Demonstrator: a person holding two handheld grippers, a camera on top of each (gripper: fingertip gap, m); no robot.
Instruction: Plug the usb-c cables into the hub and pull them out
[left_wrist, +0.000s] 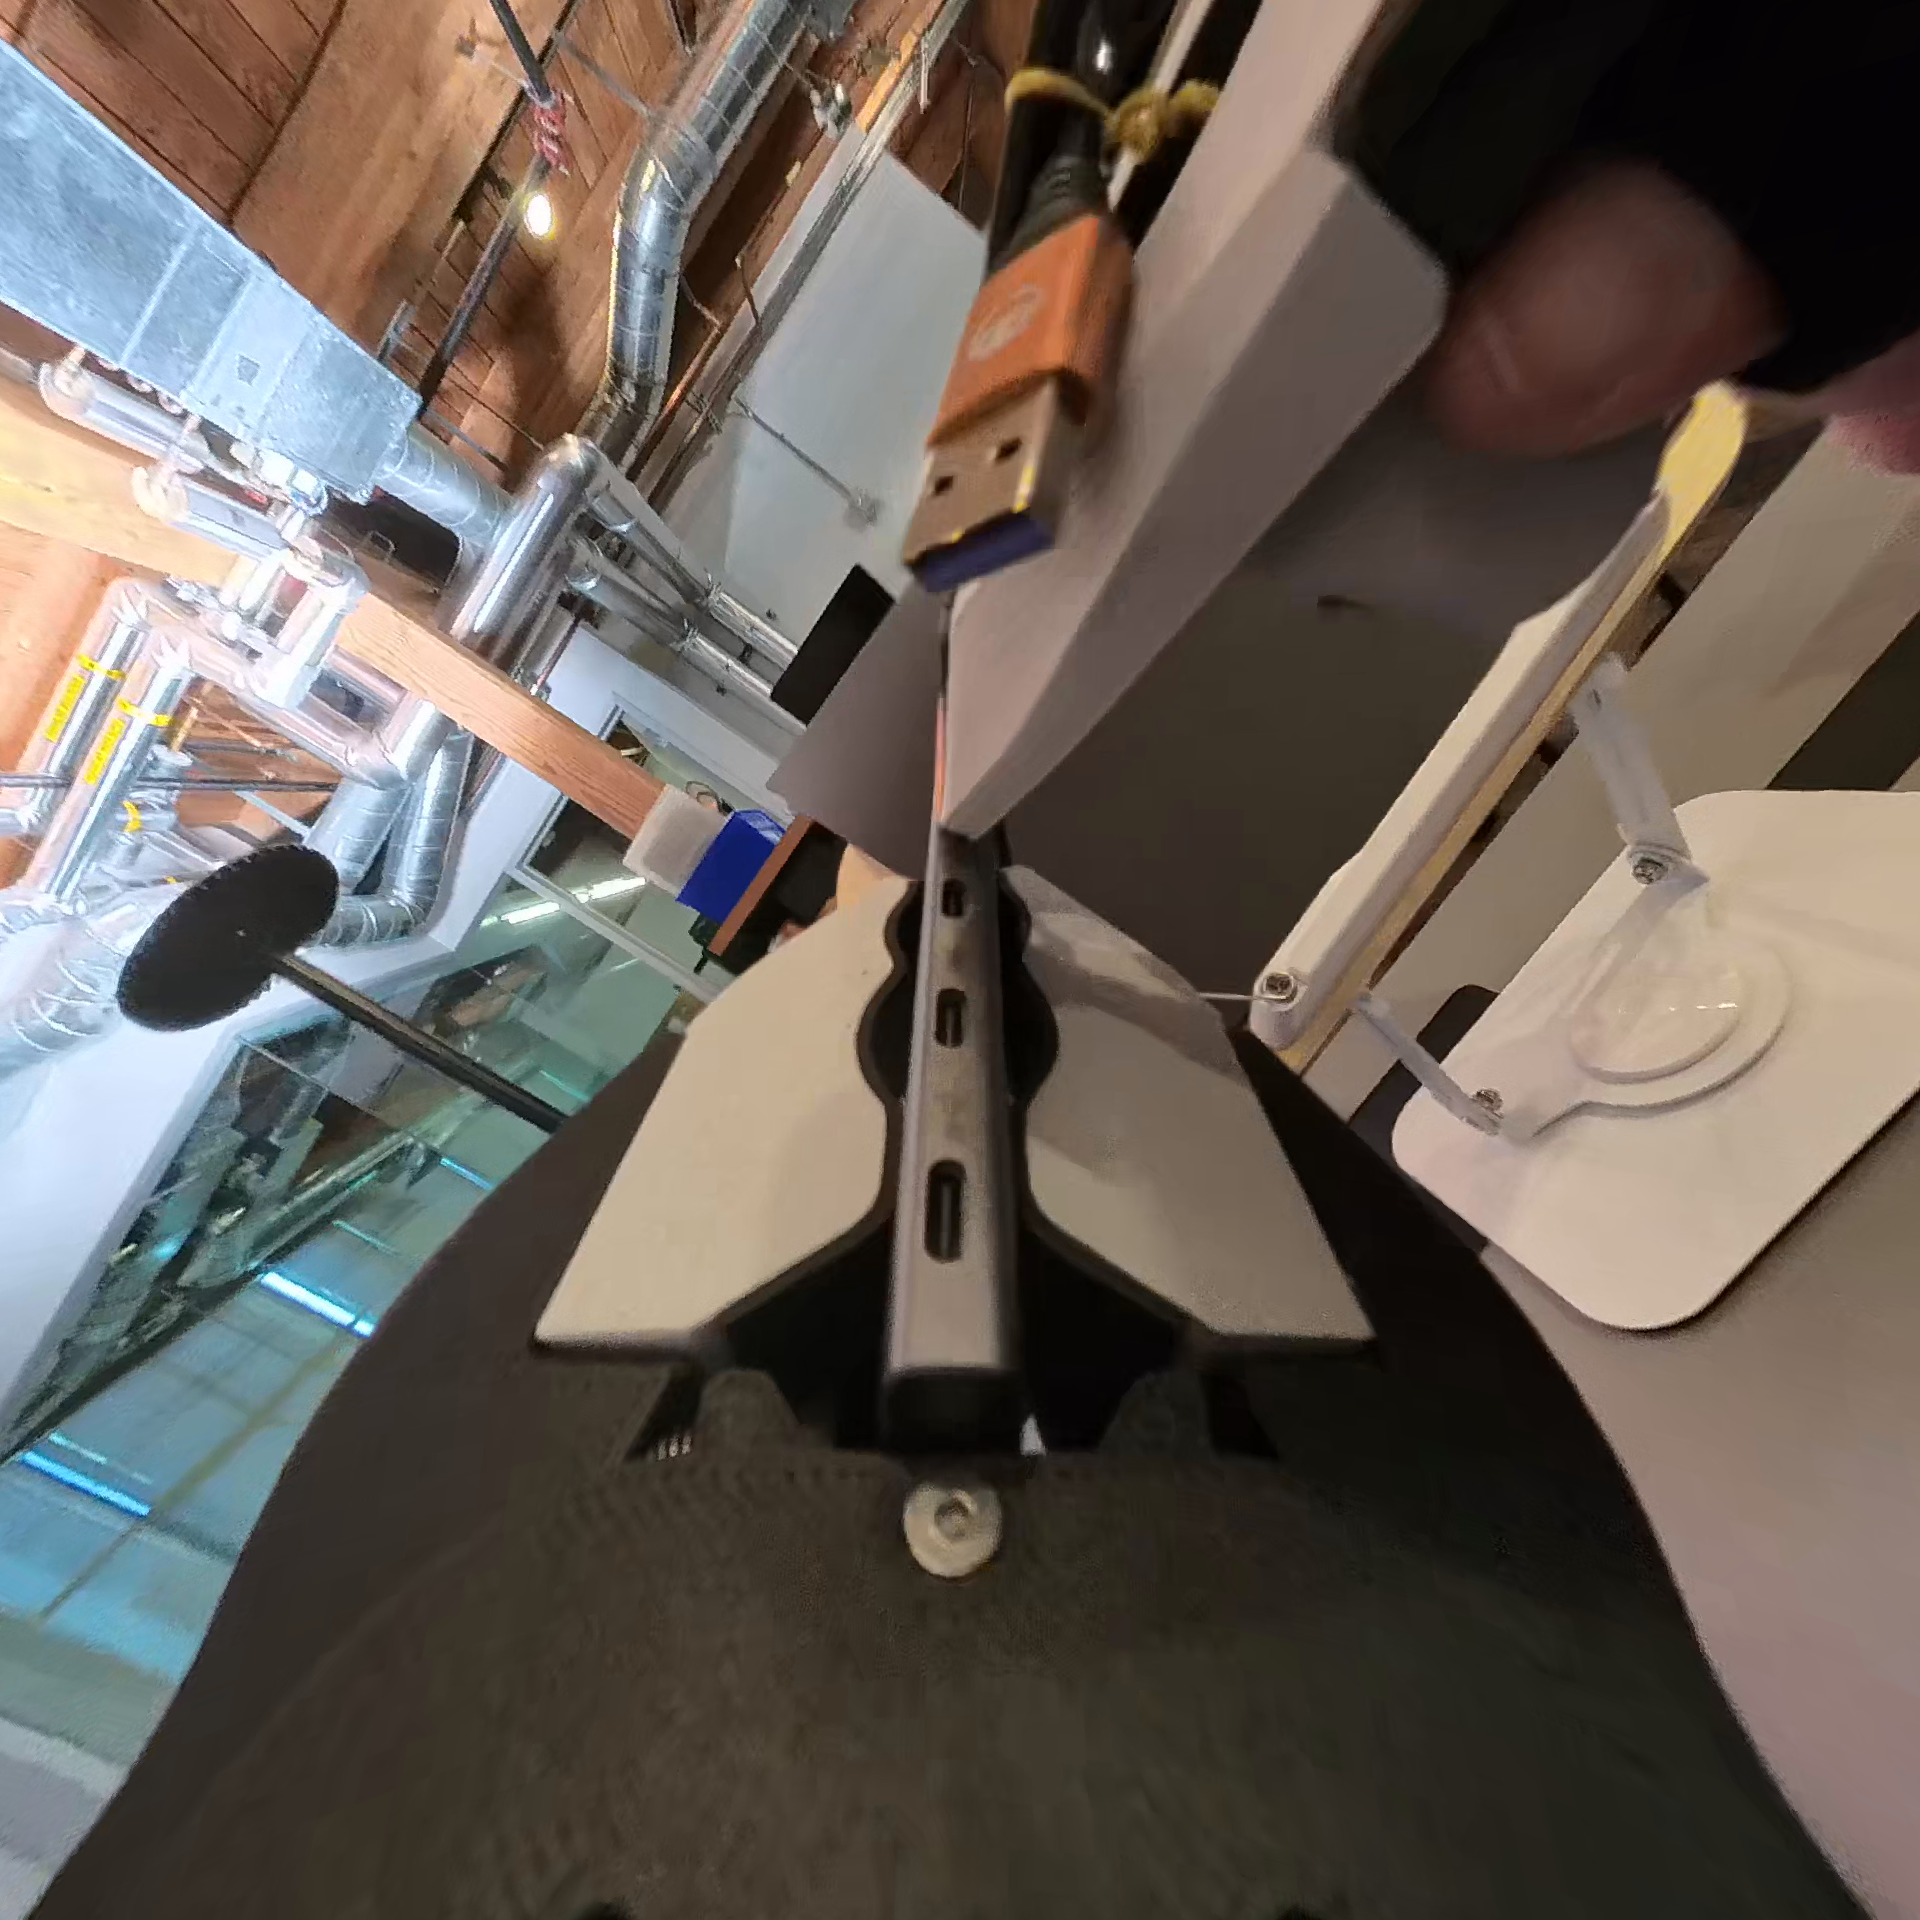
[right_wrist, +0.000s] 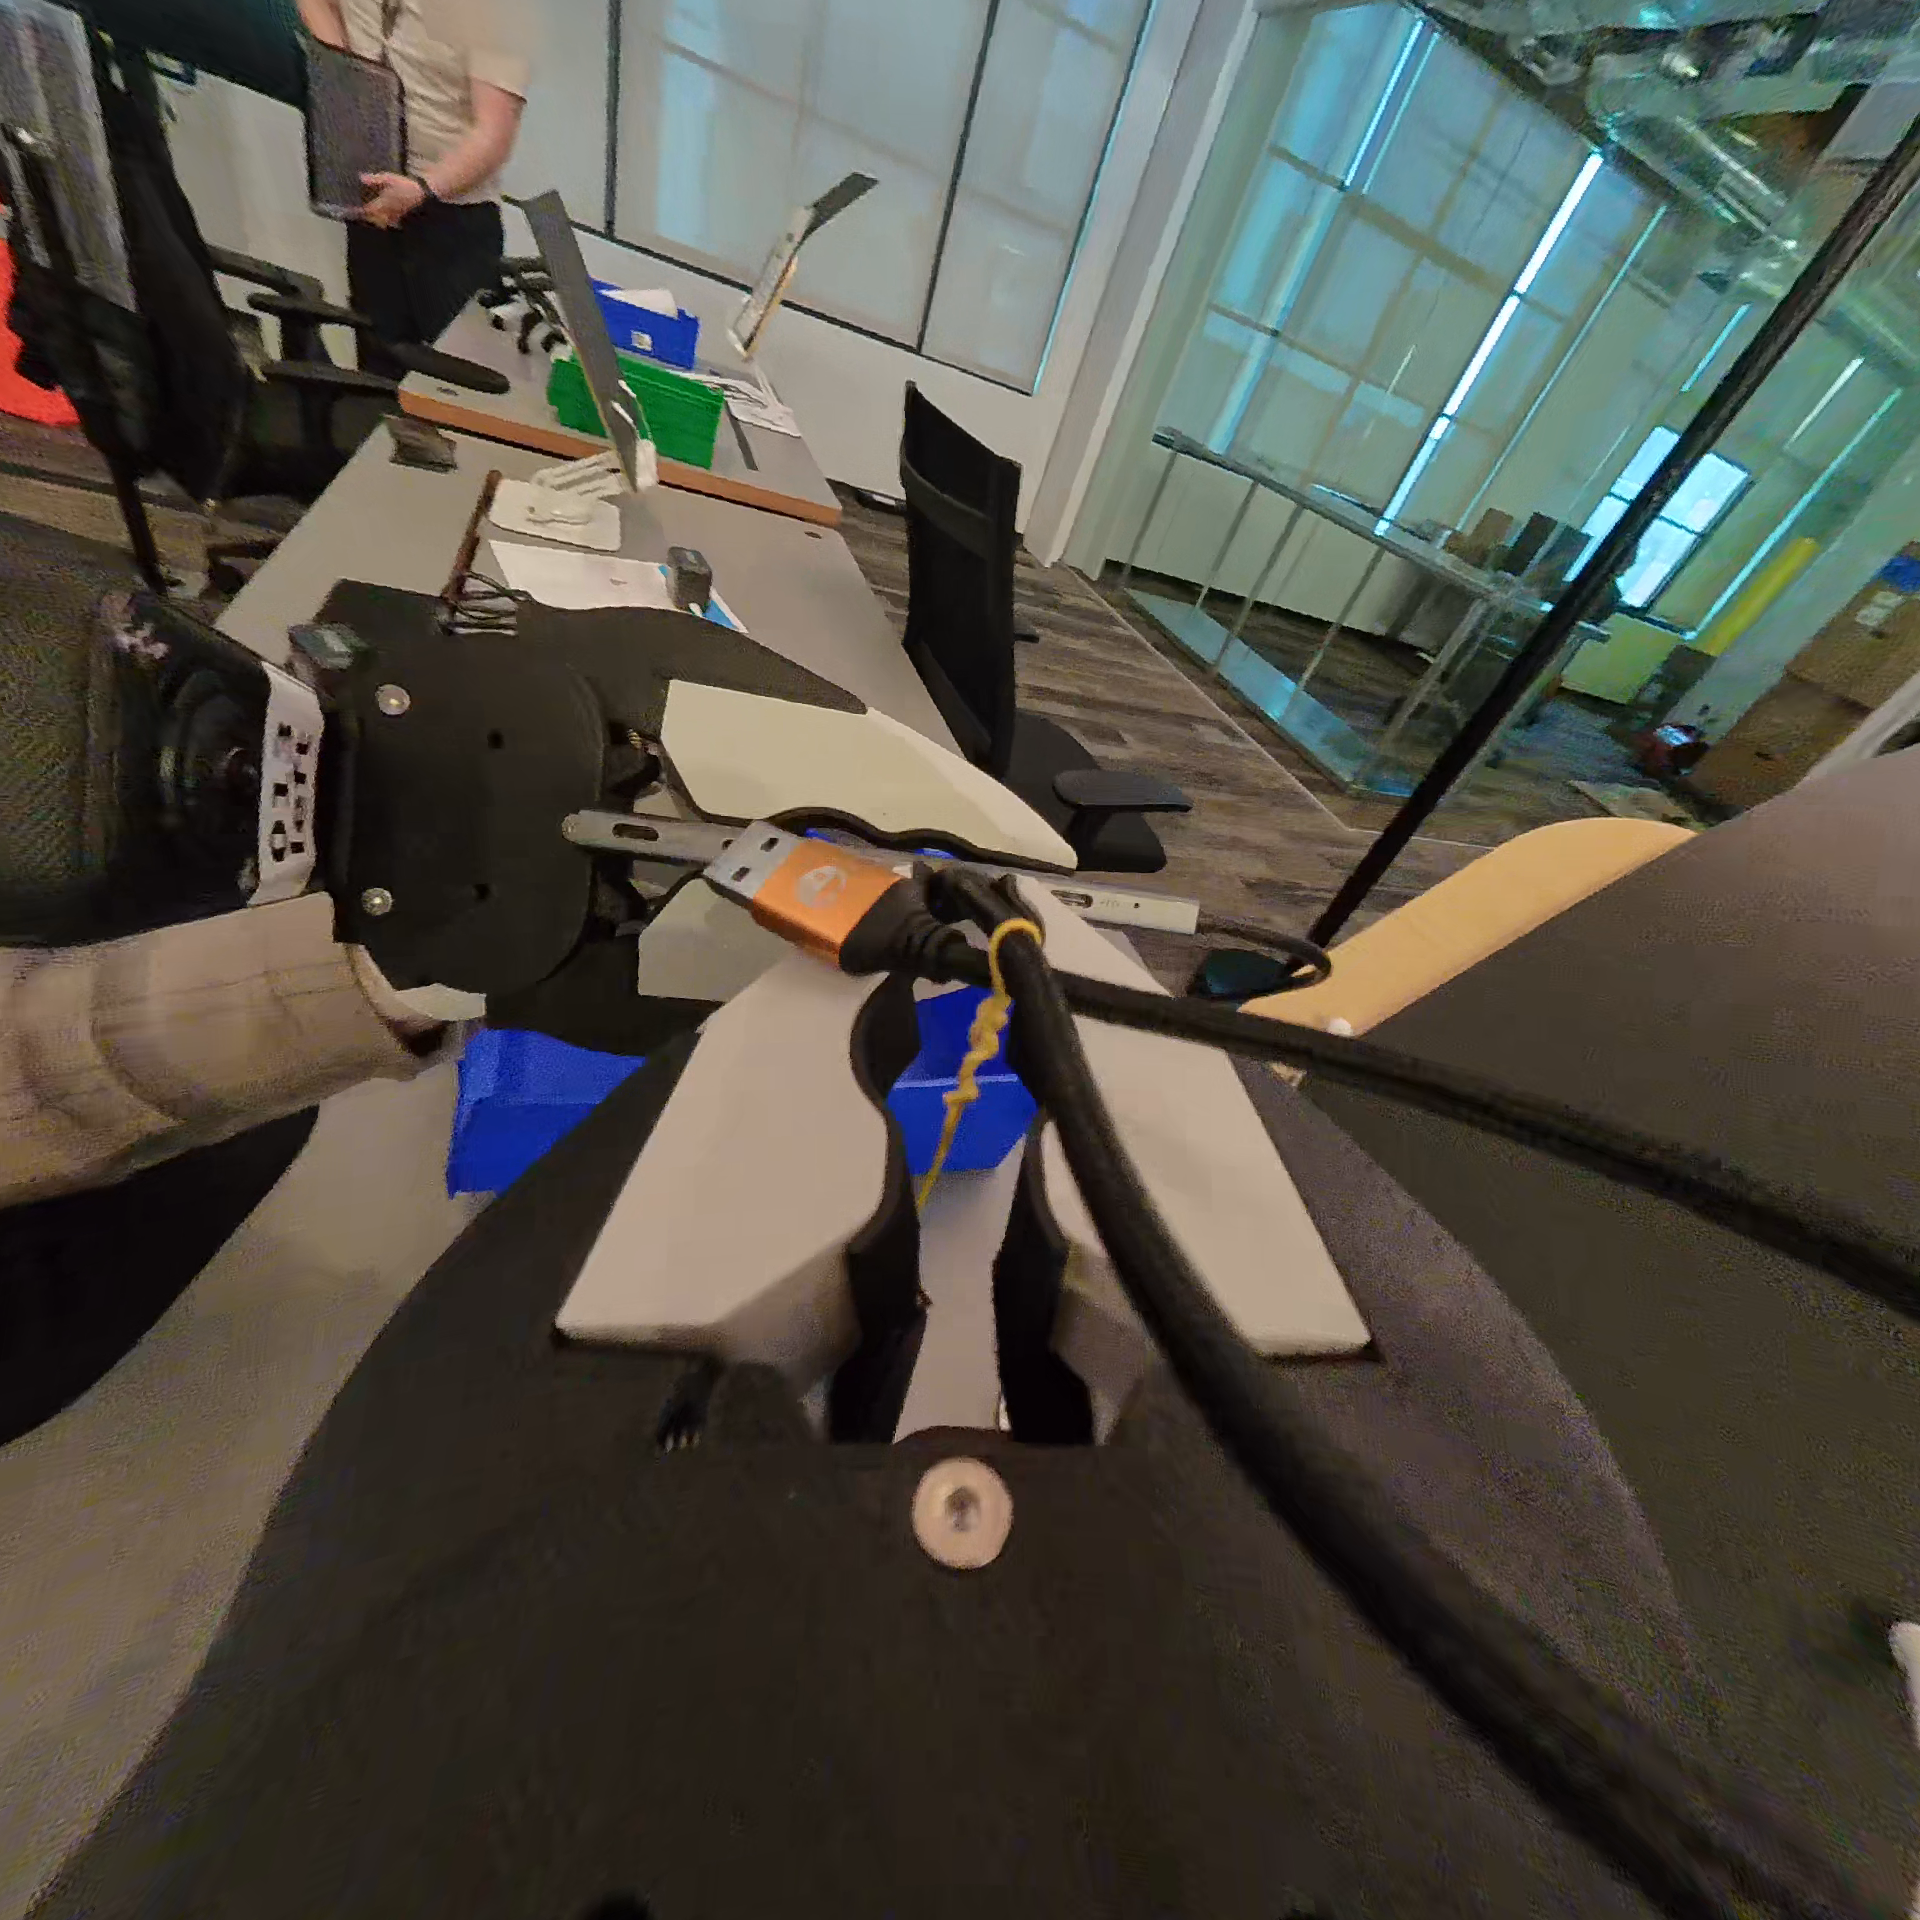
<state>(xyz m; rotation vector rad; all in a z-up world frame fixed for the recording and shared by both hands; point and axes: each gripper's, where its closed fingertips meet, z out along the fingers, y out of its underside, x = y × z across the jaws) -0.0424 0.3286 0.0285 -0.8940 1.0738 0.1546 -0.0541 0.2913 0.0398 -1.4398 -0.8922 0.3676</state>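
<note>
My left gripper (left_wrist: 956, 894) is shut on a slim grey hub (left_wrist: 951, 1143), whose row of small ports faces the camera. My right gripper (right_wrist: 935, 925) is shut on the black boot of a braided cable (right_wrist: 1143, 1247) with an orange-shelled plug (right_wrist: 821, 894). A yellow twist tie (right_wrist: 987, 997) hangs from the cable. In the left wrist view the plug (left_wrist: 1039, 343) hovers above the hub's far end, apart from it, with the right gripper (left_wrist: 951, 810) behind it. In the right wrist view the left gripper (right_wrist: 1049, 878) holds the hub (right_wrist: 644, 831) level, and the plug's metal tip overlaps it.
A blue bin (right_wrist: 540, 1101) sits on the grey desk (right_wrist: 790, 582) below both grippers. A tilted panel on a white stand (left_wrist: 1662, 1039) is to the right. A black chair (right_wrist: 966, 582), a black pole (right_wrist: 1610, 582), a green bin (right_wrist: 665, 410) and a standing person (right_wrist: 436, 156) lie beyond. My left and right fingertips are right by each other.
</note>
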